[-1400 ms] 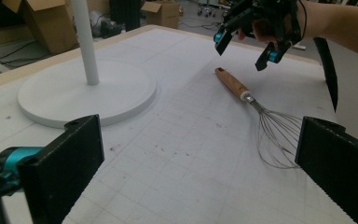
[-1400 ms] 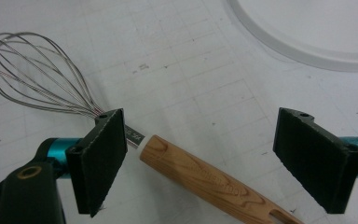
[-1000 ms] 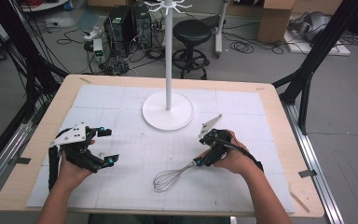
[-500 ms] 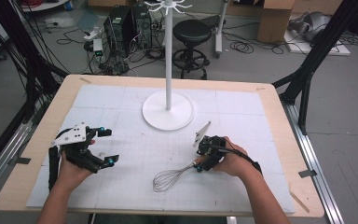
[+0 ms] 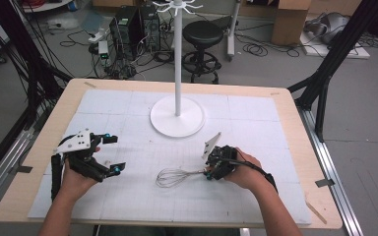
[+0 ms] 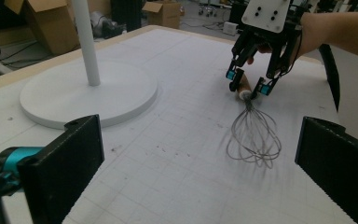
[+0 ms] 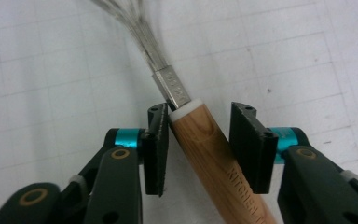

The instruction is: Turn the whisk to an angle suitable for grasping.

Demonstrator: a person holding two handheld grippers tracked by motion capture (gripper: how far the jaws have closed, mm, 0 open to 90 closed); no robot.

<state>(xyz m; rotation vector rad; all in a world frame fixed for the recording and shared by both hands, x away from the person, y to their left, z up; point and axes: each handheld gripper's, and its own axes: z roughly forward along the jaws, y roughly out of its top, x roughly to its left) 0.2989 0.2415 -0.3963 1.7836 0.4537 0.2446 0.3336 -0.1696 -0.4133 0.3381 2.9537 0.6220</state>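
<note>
Now your right gripper (image 7: 199, 149) has dropped lower over the whisk than a second ago, and its jaws have just been closing around the handle; the left pad touches the wood, the right stands just off it. That wooden-handled wire whisk (image 5: 177, 176) lies flat on the white gridded mat (image 5: 256, 123), near the white stand base (image 5: 177, 118). Your left gripper (image 5: 109, 153) rests open, holding nothing.

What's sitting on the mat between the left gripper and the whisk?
Nothing: in the high view the white grid mat is bare between the left gripper and the whisk. The left gripper view shows the same open stretch.
</note>
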